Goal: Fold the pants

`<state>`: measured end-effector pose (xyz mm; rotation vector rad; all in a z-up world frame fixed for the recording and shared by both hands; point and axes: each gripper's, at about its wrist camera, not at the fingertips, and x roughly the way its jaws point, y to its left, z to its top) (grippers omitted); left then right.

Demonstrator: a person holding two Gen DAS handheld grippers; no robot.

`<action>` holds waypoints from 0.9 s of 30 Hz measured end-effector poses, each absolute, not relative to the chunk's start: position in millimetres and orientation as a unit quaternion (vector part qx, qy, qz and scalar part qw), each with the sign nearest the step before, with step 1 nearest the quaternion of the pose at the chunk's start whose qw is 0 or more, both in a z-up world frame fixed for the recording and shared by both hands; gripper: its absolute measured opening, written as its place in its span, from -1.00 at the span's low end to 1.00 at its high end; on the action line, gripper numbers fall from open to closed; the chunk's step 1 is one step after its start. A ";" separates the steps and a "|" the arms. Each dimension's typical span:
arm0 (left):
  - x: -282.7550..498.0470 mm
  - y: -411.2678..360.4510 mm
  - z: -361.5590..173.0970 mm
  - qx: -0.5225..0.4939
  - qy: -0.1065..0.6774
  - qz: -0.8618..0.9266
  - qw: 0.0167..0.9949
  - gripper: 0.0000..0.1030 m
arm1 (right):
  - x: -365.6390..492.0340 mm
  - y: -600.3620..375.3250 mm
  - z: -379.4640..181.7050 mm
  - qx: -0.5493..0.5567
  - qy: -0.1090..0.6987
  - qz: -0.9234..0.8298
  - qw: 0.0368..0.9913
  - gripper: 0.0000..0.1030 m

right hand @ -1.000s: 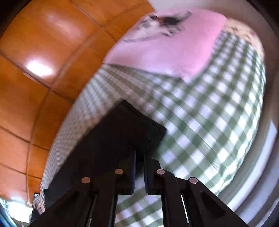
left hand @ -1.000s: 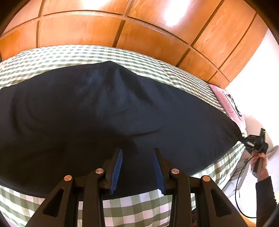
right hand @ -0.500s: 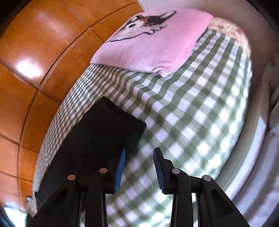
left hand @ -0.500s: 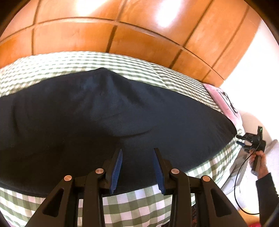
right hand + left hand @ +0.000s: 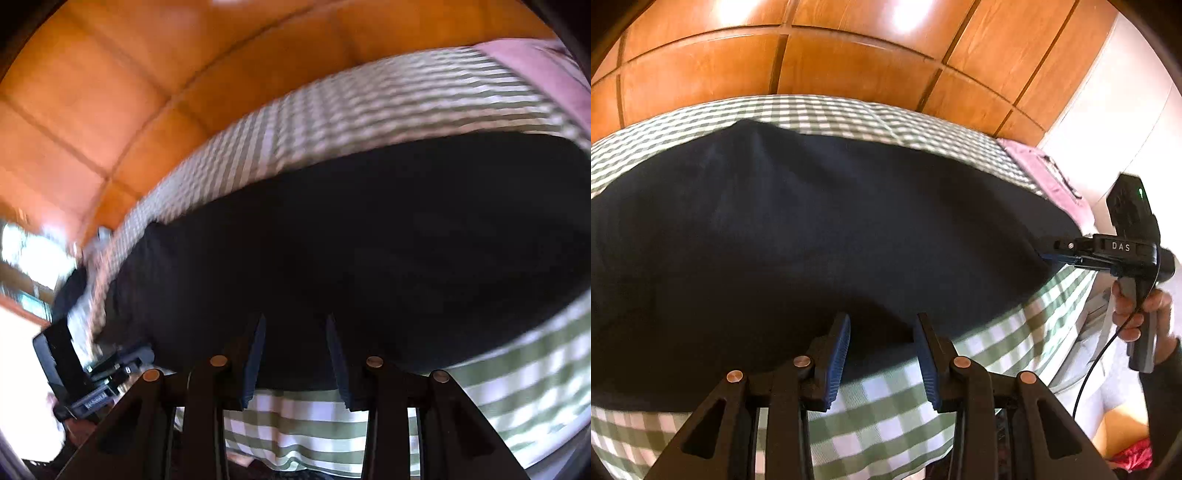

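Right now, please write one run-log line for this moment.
step: fold pants | pants: flat on bed | left gripper: open, empty | right gripper: open, empty | pillow: far end

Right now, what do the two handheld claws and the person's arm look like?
Both claws are black frames with copper rivets and ribbed blue pads: left claw, right claw. The right claw's body reads "DAS", shows a green light and trails a black cable. The sleeve is dark.
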<state>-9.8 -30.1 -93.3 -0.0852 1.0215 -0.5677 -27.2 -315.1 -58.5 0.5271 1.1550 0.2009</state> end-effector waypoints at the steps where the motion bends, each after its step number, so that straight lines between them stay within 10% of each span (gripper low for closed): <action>1: -14.3 -28.5 -94.6 -0.042 0.478 -0.269 0.835 -0.31 | -30.3 -306.8 -61.1 0.226 0.551 0.094 0.798 -0.30; 10: -12.1 9.3 -76.2 -0.078 0.447 -0.235 0.859 -0.33 | -55.0 -275.5 -61.7 0.102 0.573 0.101 0.807 -0.32; 27: 7.5 84.4 -97.1 -0.099 0.452 -0.137 0.876 -0.33 | 139.3 -149.3 -40.1 0.264 0.537 0.361 0.715 -0.29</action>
